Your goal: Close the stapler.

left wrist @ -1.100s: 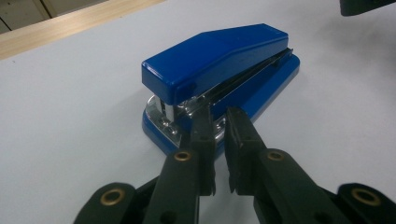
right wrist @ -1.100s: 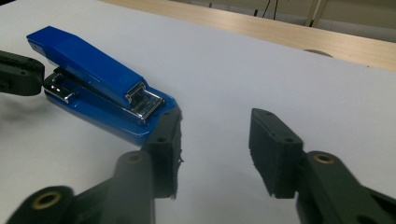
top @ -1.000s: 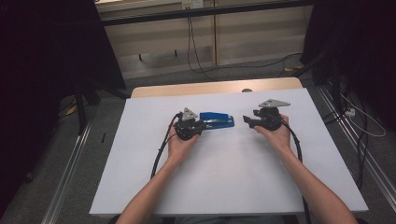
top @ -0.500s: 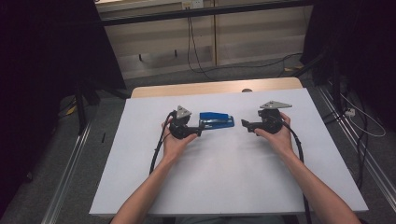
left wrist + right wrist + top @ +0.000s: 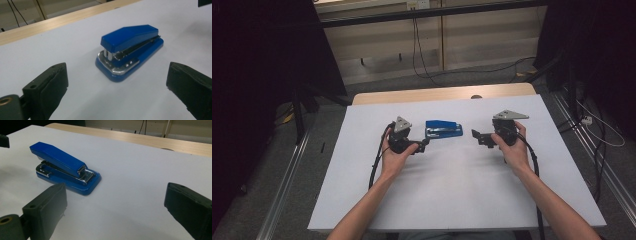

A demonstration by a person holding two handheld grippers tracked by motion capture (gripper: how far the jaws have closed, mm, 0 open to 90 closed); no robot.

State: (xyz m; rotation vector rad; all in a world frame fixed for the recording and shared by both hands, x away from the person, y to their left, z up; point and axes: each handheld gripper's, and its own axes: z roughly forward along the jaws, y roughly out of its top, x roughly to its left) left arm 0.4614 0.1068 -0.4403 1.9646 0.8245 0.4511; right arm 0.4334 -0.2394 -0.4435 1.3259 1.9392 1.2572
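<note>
High view puts the blue stapler [image 5: 444,128] between your two tongs, long axis running from left tongs [image 5: 424,144] to right tongs [image 5: 475,135], toward the surface's far edge, left nearer, both just opened wide, empty.

A blue stapler [image 5: 443,129] with chrome fittings lies closed and flat on the white table sheet [image 5: 452,190].

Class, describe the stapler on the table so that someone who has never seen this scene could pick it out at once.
Start at the white sheet covering the table, then look between the left gripper and the right gripper. The stapler lies flat there, slightly toward the far edge. It is bright blue with silver metal inside, unlike the black grippers.
</note>
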